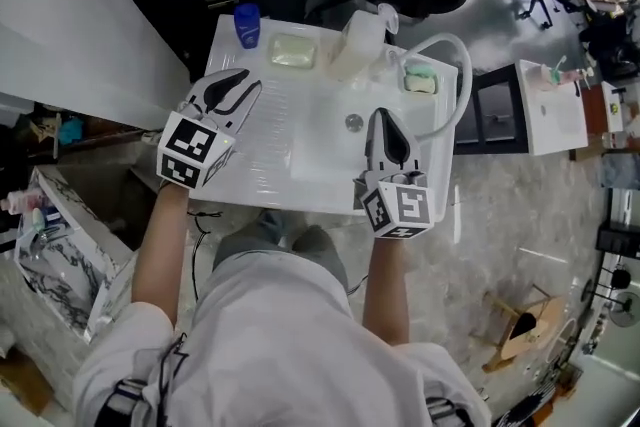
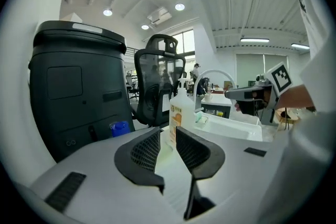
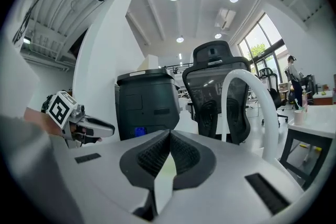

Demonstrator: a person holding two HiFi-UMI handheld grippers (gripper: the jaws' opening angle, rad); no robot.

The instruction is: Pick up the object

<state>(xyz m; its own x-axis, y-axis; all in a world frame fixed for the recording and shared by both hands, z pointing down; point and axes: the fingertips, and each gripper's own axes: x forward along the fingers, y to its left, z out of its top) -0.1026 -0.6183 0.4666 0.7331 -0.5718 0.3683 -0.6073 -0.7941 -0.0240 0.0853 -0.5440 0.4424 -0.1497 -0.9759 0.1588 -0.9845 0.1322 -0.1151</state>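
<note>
Left gripper (image 1: 243, 87) hangs over the left side of the white counter (image 1: 300, 177) with its jaws spread and nothing between them; its own view looks nearly level along them (image 2: 168, 136), and the forearm reaches straight forward from the person. The task names no object, so this is a judgement: the jaws line up on the pump bottle (image 2: 179, 115), which stands upright at the back of the counter (image 1: 360, 40), well apart from the jaw tips. Left of it at the back are a blue cap (image 1: 247, 23) and a pale soap (image 1: 293, 51) in a dish; if the soap is meant, expect it to be slick and low, hard to get jaws under. The bottle looks like thin, smooth plastic, probably light to middling by fill, possibly wet beside a sink, and tall enough to tip if nudged high. I would take it across the body at mid-height, below the shoulder, not by the pump head, with a moderate squeeze since the wall may give. Right of the bottle a curved faucet (image 1: 455, 85) arches over the basin, with a green item (image 1: 420, 80) at its foot. Right gripper (image 1: 383, 120) hovers over the basin near the drain, jaws pressed together on nothing (image 3: 169, 136), forearm forward and pointing at the back edge.
</note>
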